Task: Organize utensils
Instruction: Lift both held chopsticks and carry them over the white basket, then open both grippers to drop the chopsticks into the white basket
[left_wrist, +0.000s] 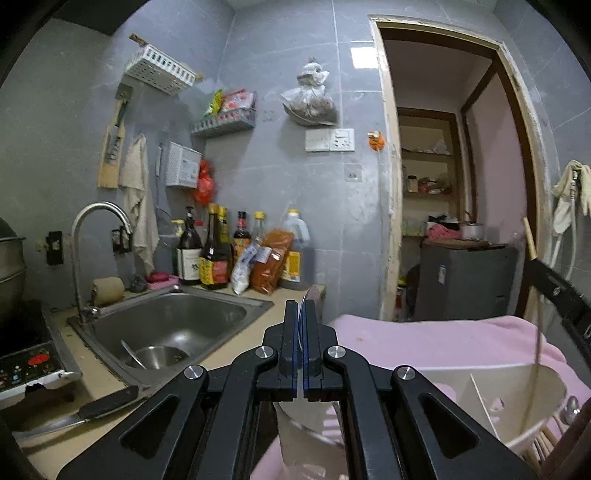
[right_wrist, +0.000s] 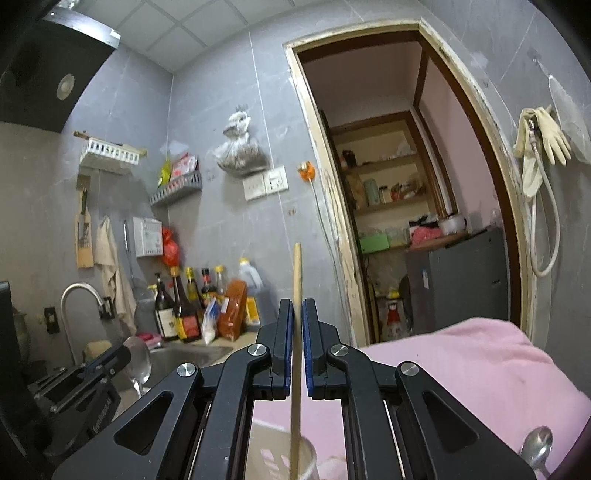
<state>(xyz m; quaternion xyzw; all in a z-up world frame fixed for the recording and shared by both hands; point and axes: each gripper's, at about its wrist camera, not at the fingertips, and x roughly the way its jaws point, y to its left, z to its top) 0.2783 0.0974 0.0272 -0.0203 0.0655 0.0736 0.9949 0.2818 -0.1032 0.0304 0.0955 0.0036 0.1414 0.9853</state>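
Left gripper (left_wrist: 302, 308) clamped on metal spoon (left_wrist: 310, 293); handle hidden between pads. Right gripper (right_wrist: 297, 310) clamped on slim wooden chopstick (right_wrist: 296, 273), upright, 12 o'clock; lower end cut off. White caddy (left_wrist: 532, 376) at 4 o'clock, partly cropped.

Both wrist views level, near counter (shared: doorway (left_wrist: 458, 177))

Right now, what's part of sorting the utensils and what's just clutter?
Job: spoon in left tongs; chopstick in right tongs; white holder.
Clutter: sauce bottles, knife, sink.
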